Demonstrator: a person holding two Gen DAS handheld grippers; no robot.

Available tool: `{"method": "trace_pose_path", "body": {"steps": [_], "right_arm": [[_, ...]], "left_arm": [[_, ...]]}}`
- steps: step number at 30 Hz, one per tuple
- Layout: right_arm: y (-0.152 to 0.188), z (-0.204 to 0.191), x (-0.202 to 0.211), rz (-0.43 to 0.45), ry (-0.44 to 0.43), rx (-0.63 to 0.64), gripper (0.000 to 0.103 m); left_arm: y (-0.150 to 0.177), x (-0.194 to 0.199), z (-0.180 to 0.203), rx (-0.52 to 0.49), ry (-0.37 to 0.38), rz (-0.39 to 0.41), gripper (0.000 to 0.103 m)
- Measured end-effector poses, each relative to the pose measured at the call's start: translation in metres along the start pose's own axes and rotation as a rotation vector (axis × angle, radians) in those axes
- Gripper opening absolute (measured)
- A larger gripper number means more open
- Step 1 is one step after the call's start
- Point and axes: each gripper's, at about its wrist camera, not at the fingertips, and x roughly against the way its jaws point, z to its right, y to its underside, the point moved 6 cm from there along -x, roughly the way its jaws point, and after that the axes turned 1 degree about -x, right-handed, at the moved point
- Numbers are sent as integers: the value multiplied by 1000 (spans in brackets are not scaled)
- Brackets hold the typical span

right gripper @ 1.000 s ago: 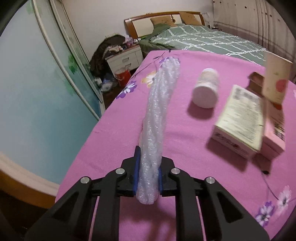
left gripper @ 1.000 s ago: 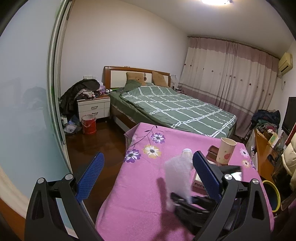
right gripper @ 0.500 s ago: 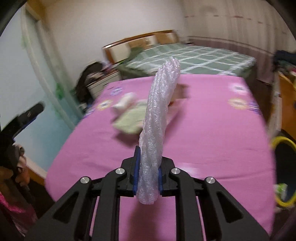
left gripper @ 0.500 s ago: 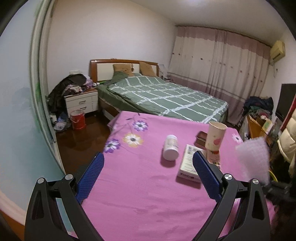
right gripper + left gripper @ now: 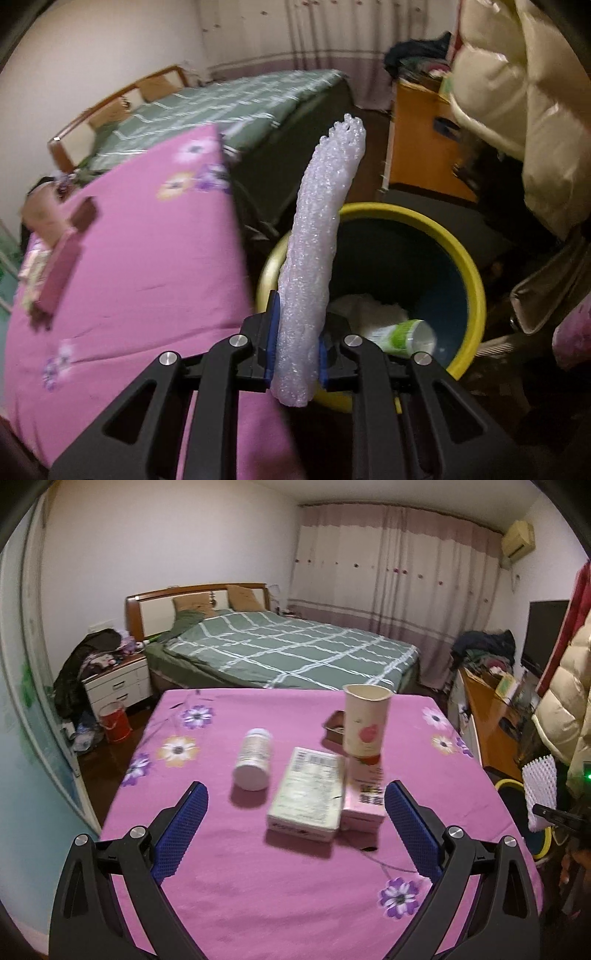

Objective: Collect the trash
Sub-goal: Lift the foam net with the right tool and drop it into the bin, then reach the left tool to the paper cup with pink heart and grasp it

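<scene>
My right gripper [image 5: 295,354] is shut on a rolled white foam wrap [image 5: 317,236] and holds it over the near rim of a yellow-rimmed trash bin [image 5: 472,273]. The bin holds white paper and a green tube [image 5: 402,334]. The wrap also shows at the right edge of the left wrist view [image 5: 540,794]. My left gripper [image 5: 295,823] is open and empty above the pink-covered table [image 5: 288,893]. On the table lie a white bottle [image 5: 254,758], a white box [image 5: 308,794], a pink box [image 5: 364,794] and a paper cup [image 5: 365,720].
A green bed [image 5: 288,653] stands behind the table. A white nightstand [image 5: 118,683] and red bucket [image 5: 114,722] are at the left. A wooden desk [image 5: 487,720] and a cream puffy coat [image 5: 517,92] are at the right, beside the bin.
My right gripper has carried the foam wrap from over the table to the right, to above the trash bin. My left gripper has swung right, staying open.
</scene>
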Motion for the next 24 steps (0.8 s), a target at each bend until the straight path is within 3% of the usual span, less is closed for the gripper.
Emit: {"method": "trace_pose_path", "body": {"steps": [1,5,8,24], "right_arm": [[-1,9,-7,-7,17,-7,18],[-3,32,-24,-23,61,-40,41],[-1,42,-22,-1,89,-52,51],[-15,24,-11,56,44,-39,54]], "left_arm": [[-1,-5,5,-6,6,-6,95],[-4,-19,19,-25,24,-26,95],[-7,-29,28,-43,30,-37,95],[-41,-115,69,-105,93,-98,95]]}}
